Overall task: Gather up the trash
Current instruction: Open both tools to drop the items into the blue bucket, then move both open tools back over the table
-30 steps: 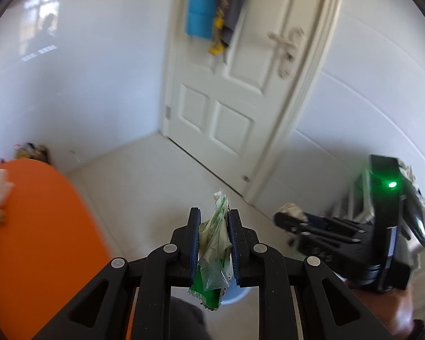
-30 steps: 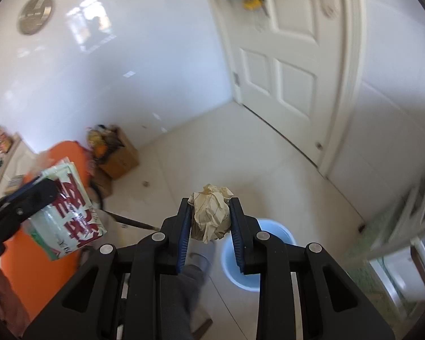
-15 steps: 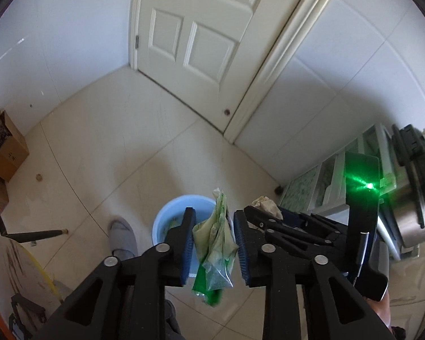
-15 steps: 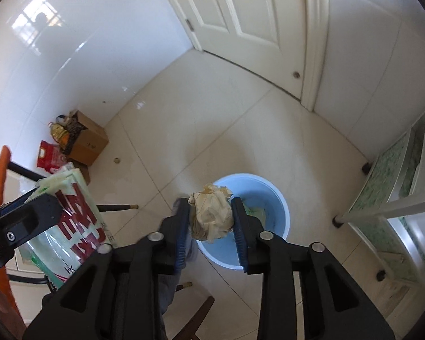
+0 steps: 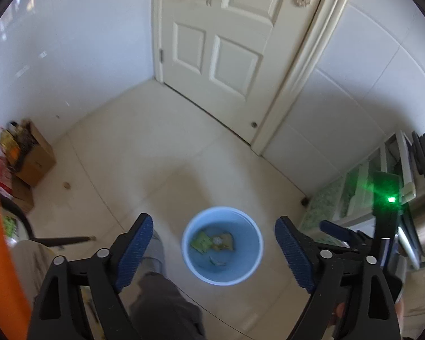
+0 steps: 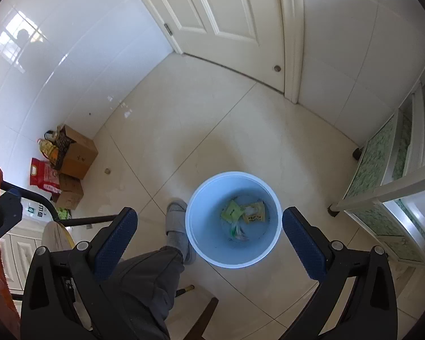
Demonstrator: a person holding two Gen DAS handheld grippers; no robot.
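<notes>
Glossy wall tiles; smooth plastic bin.

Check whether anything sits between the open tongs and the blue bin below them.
Nothing visible does. Both the left tongs and the right tongs are open and empty above the blue bin, whose mouth is uncovered. Wrappers lie at its bottom. The person's slippered foot stands beside it.

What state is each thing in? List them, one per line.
Left gripper: open, nothing between its jaws, just opened.
Right gripper: open, empty, just opened.
Blue bin: upright on the floor, lidless, wrappers in the bottom.
Door: closed.
Cardboard box: open, items sticking out.
</notes>
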